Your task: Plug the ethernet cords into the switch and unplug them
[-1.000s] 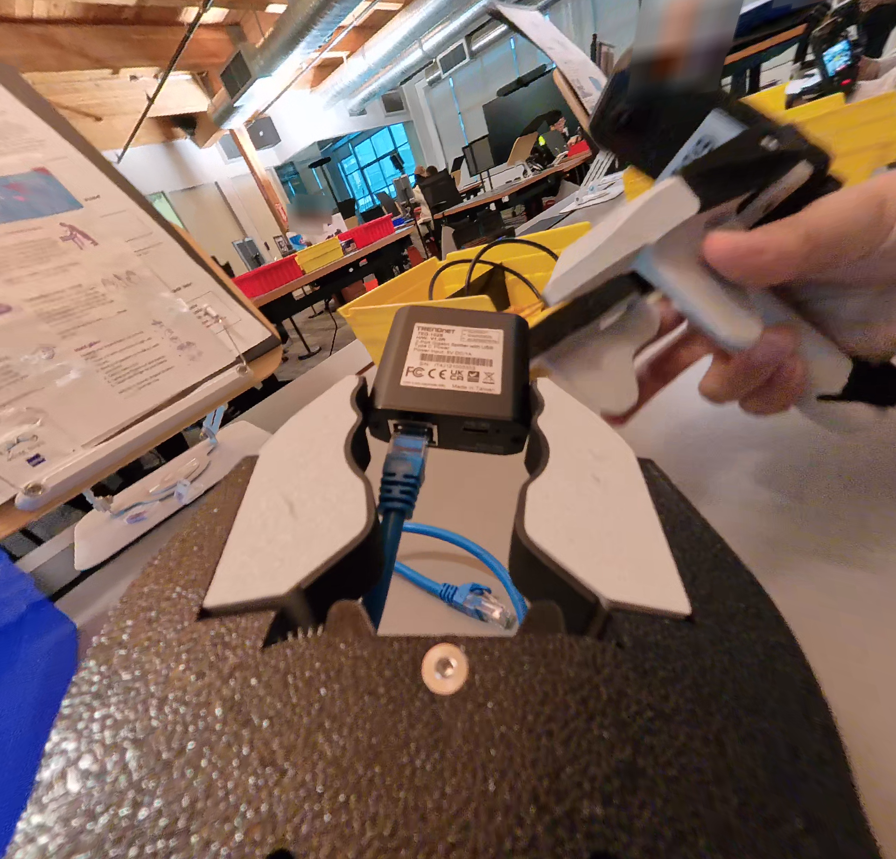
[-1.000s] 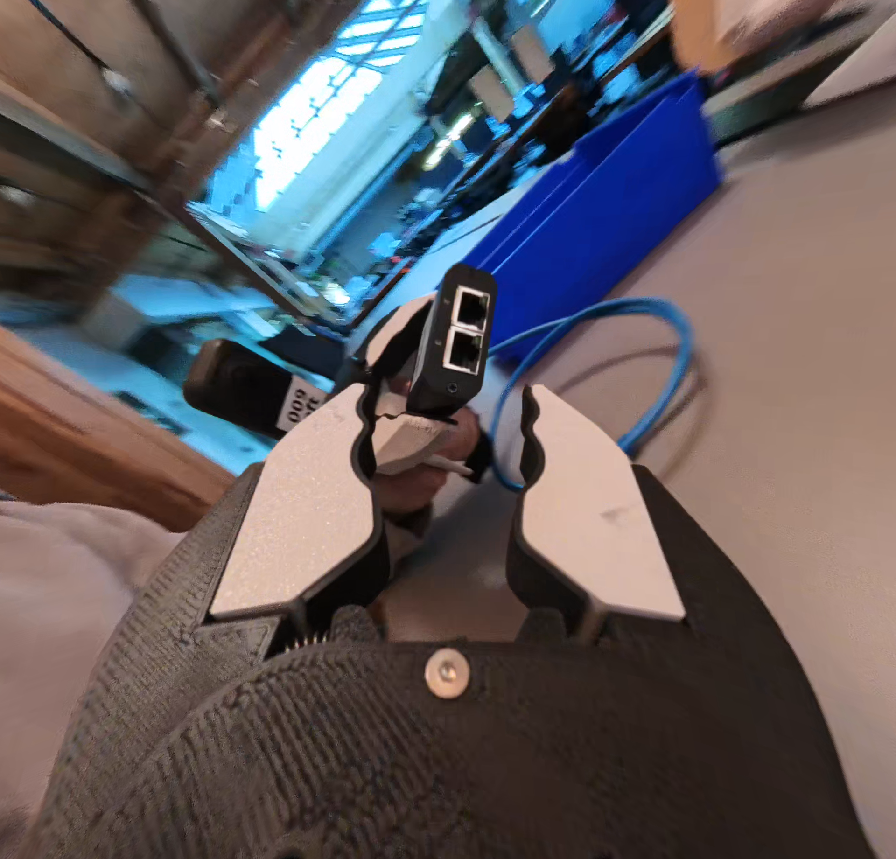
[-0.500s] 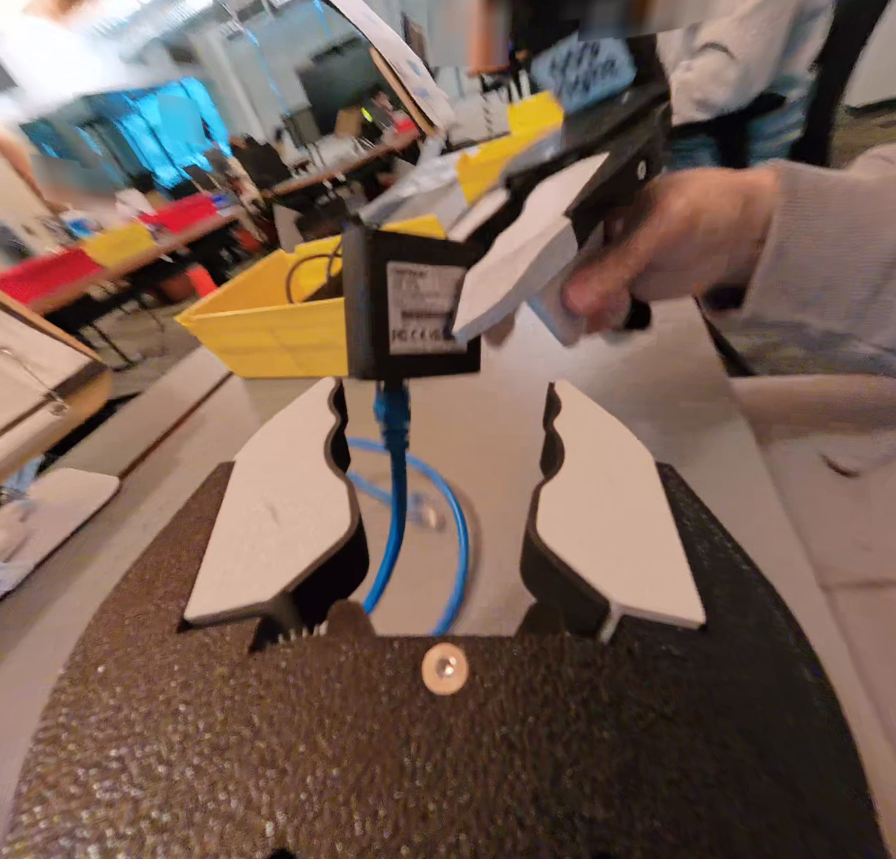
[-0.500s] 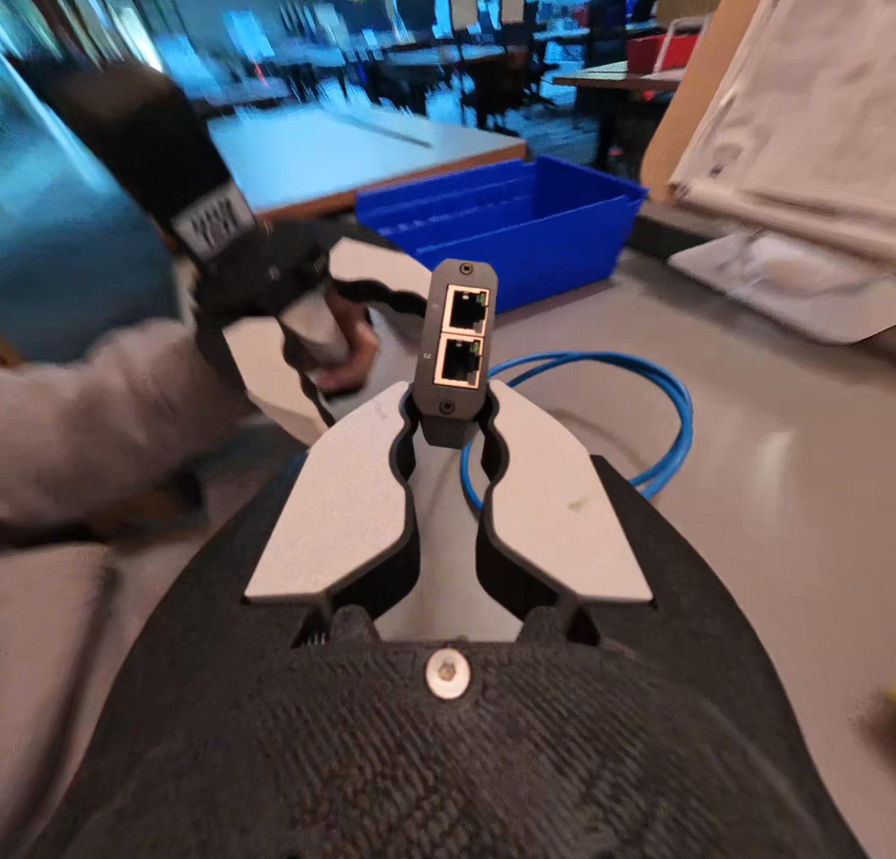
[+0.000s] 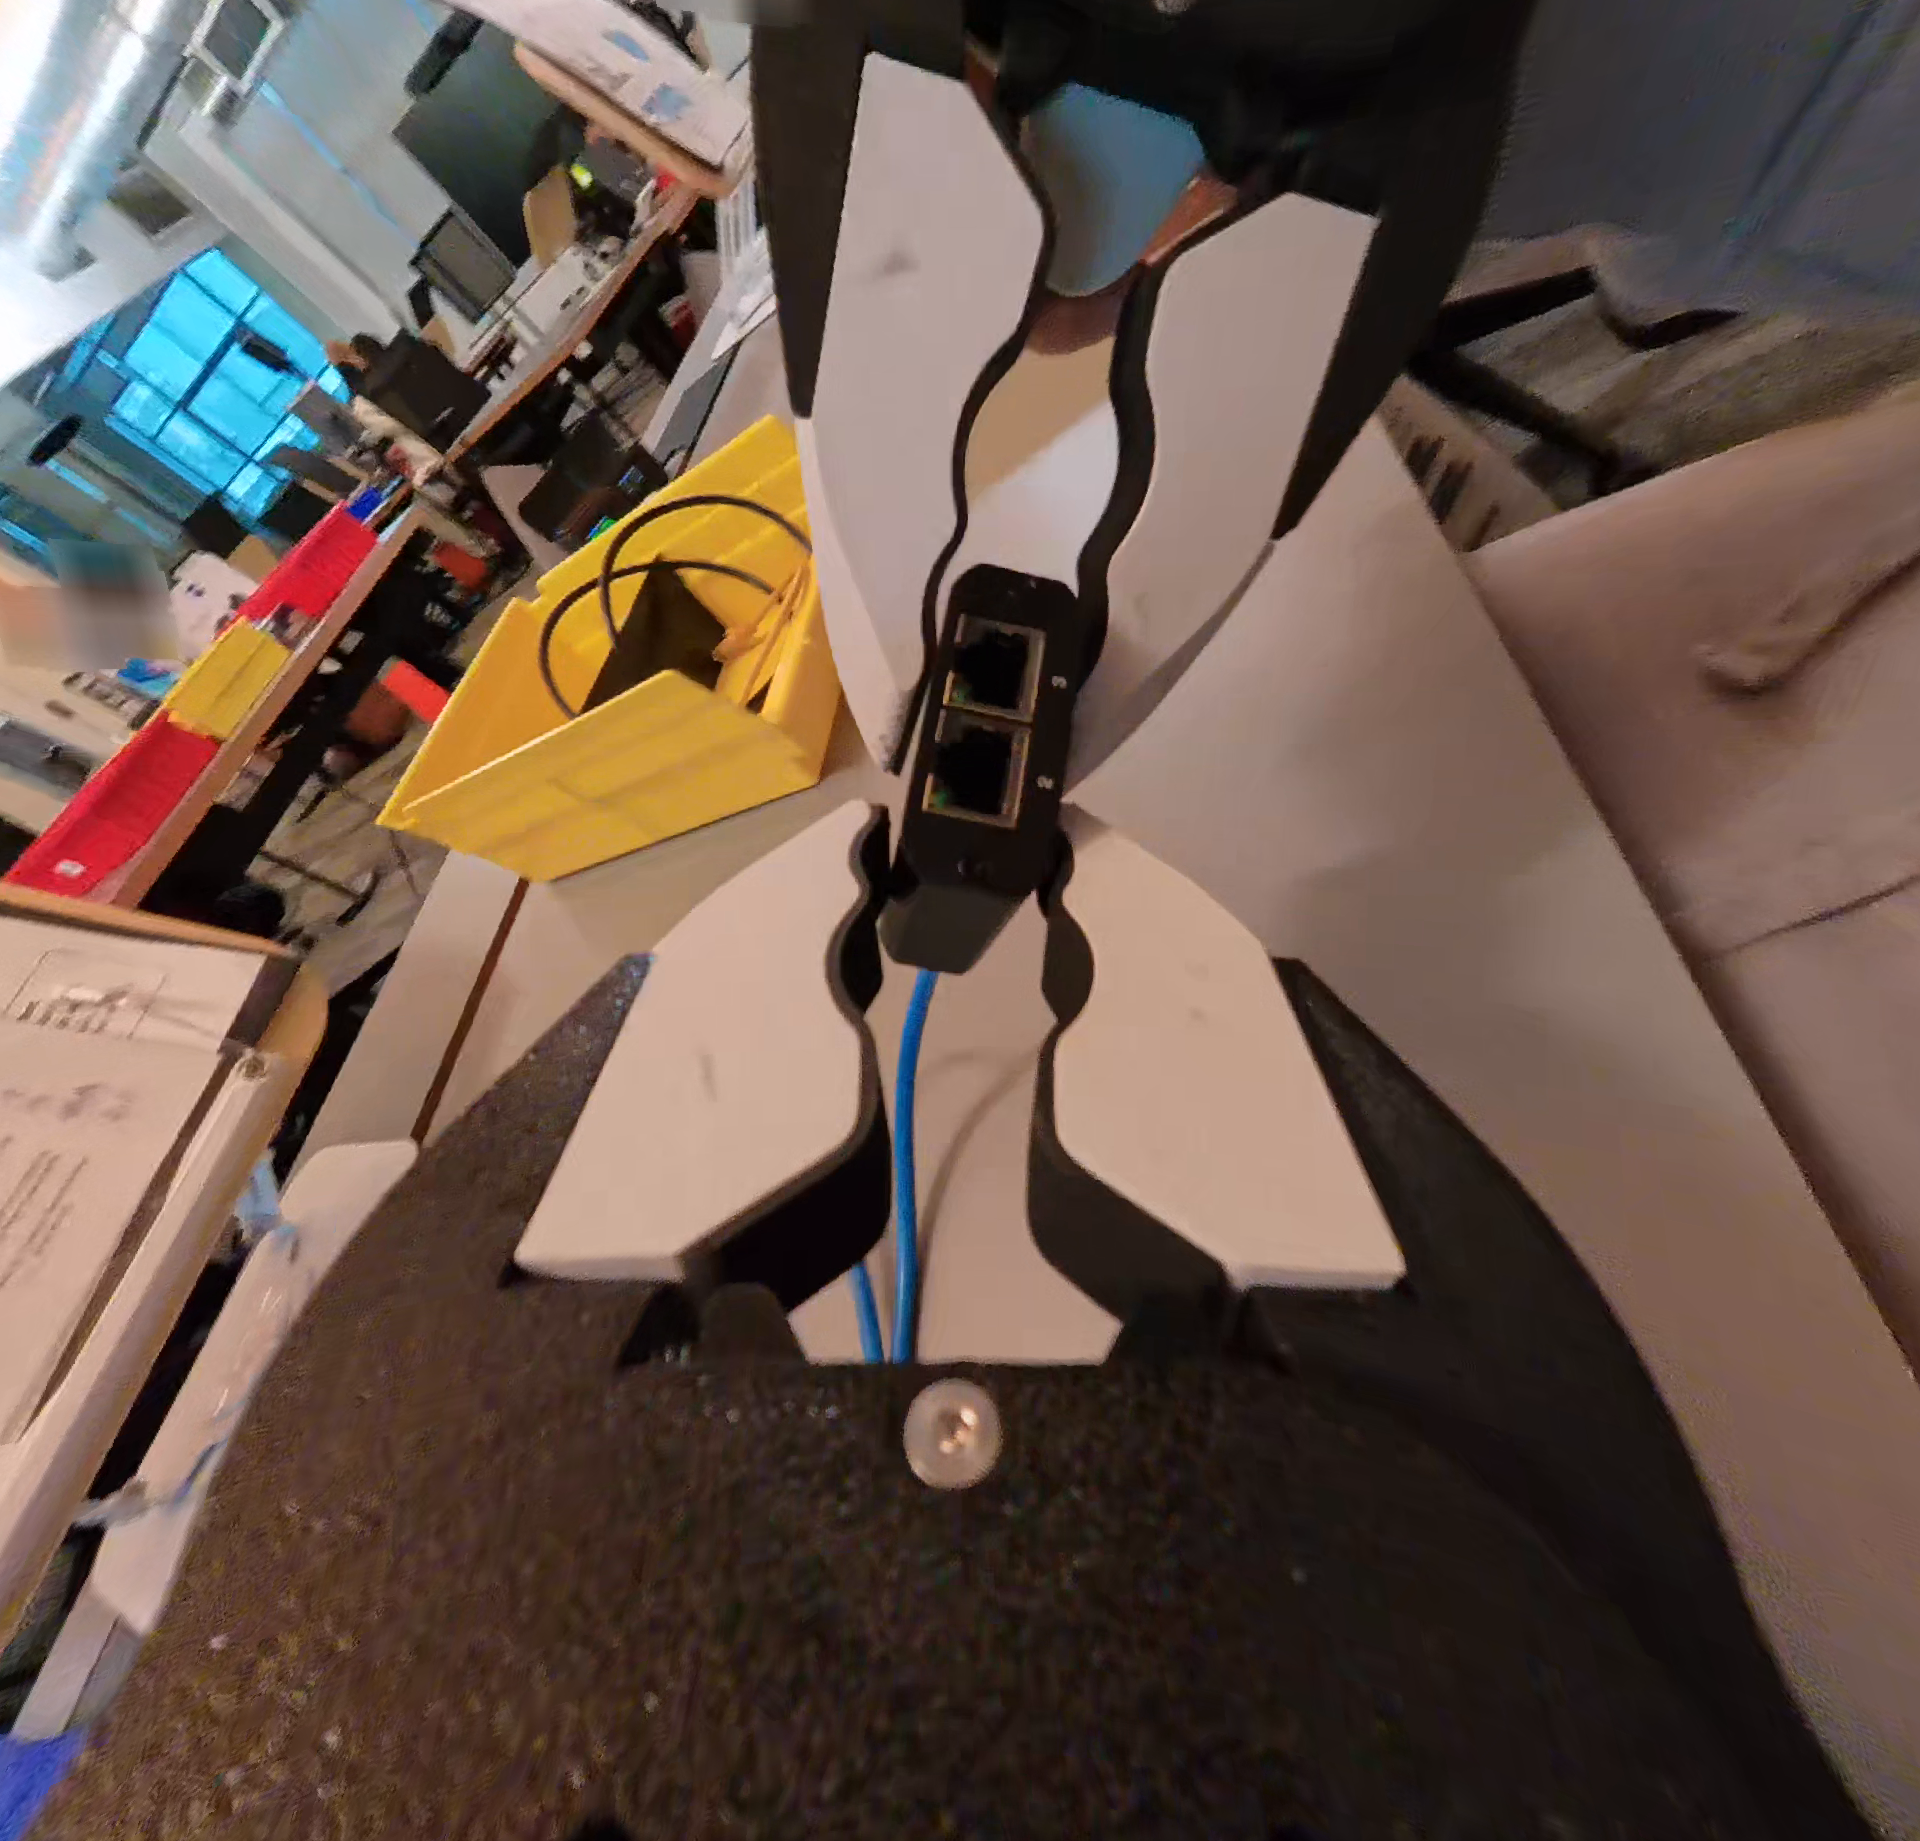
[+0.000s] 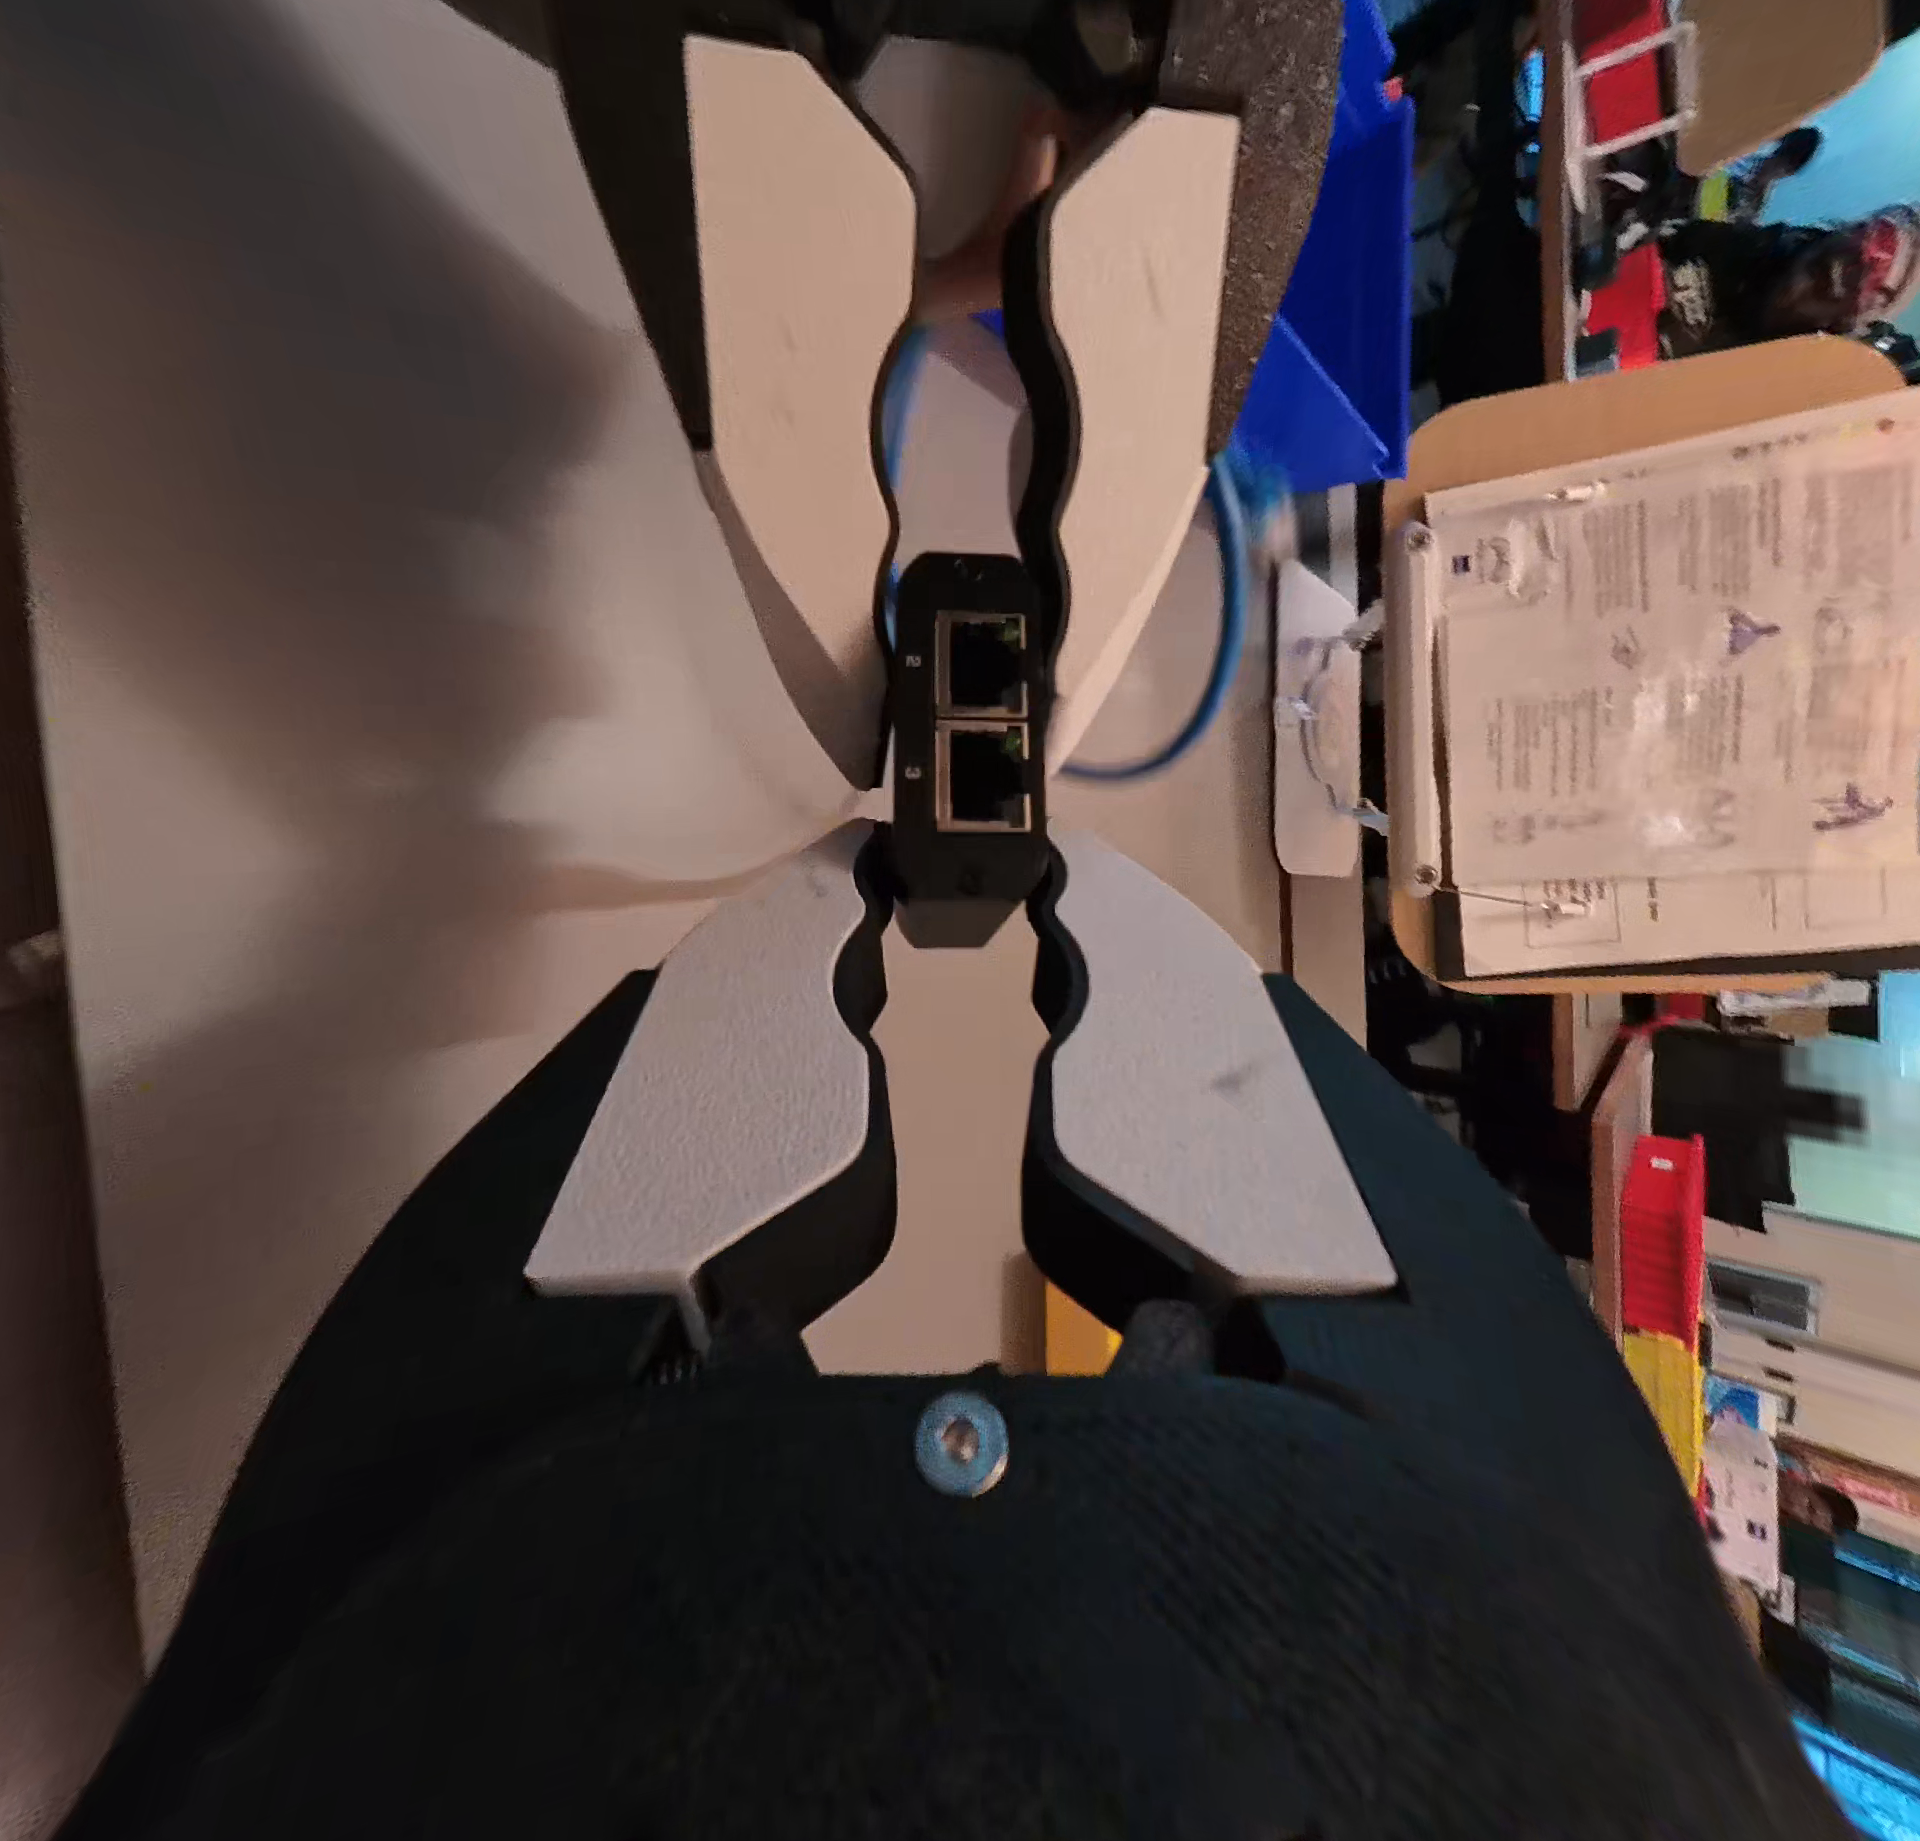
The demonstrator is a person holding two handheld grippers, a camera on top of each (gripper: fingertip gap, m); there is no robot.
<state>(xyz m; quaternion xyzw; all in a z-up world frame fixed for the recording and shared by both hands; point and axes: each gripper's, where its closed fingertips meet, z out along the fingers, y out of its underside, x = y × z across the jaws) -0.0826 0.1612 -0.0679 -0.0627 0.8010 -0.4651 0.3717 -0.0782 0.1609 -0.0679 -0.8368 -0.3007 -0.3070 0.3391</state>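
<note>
The black switch (image 5: 987, 742) hangs in the air, gripped at both ends. Its face with two empty ports points toward both cameras. My left gripper (image 5: 961, 887) is shut on its lower end in the left wrist view. My right gripper (image 5: 997, 596) comes from above and is shut on the other end. In the right wrist view the switch (image 6: 971, 731) sits in my right gripper (image 6: 961, 877), with the left gripper (image 6: 966, 596) opposite. A blue ethernet cord (image 5: 909, 1116) runs up behind the switch, its plug hidden. The cord (image 6: 1143, 763) loops over the table.
A yellow bin (image 5: 623, 783) holding a black cable stands on the grey table (image 5: 1351, 856) to the left. A clipboard stand with papers (image 6: 1662, 700) and a blue bin (image 6: 1340, 316) are at the table's far side. Red bins sit on other desks. My two grippers' fingertips are within a few centimetres of each other.
My right gripper closed on the switch and my left let go. Now the left has shut on the switch's other end, both grippers have rotated, and the two empty ports face both cameras.
</note>
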